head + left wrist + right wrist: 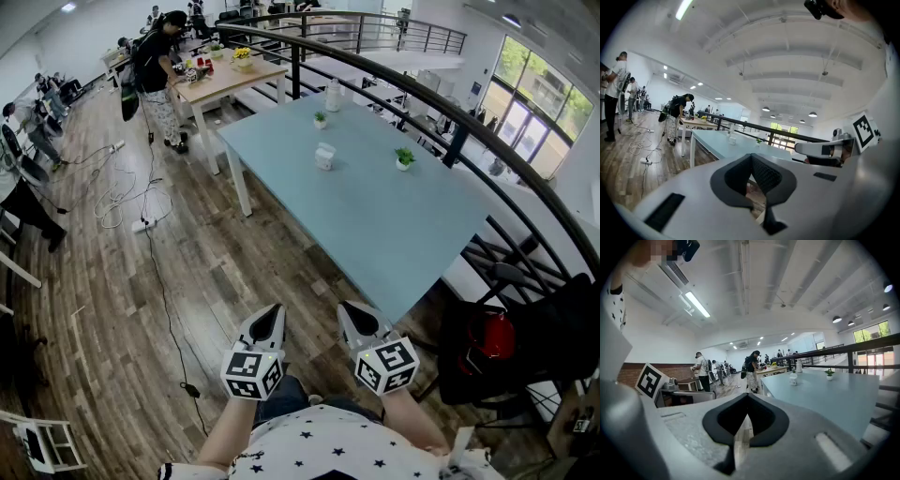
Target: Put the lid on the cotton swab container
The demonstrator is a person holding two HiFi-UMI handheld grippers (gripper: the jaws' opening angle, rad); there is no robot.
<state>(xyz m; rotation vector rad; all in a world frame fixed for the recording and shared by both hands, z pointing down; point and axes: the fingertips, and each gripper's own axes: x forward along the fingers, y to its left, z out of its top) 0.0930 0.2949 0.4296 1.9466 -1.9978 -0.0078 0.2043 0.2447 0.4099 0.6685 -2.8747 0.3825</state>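
A small white round cotton swab container stands near the middle of the light blue table, far ahead of both grippers. I cannot make out a separate lid from here. My left gripper and right gripper are held side by side close to my body, over the wooden floor, short of the table's near corner. Both are shut and hold nothing. The left gripper view shows the container far beyond its closed tips. In the right gripper view the container also stands well past the closed tips.
Two small potted plants and a tall clear jar also stand on the table. A dark curved railing runs behind it. A black chair with a red object is at my right. Cables trail on the floor, and a person stands at a wooden table.
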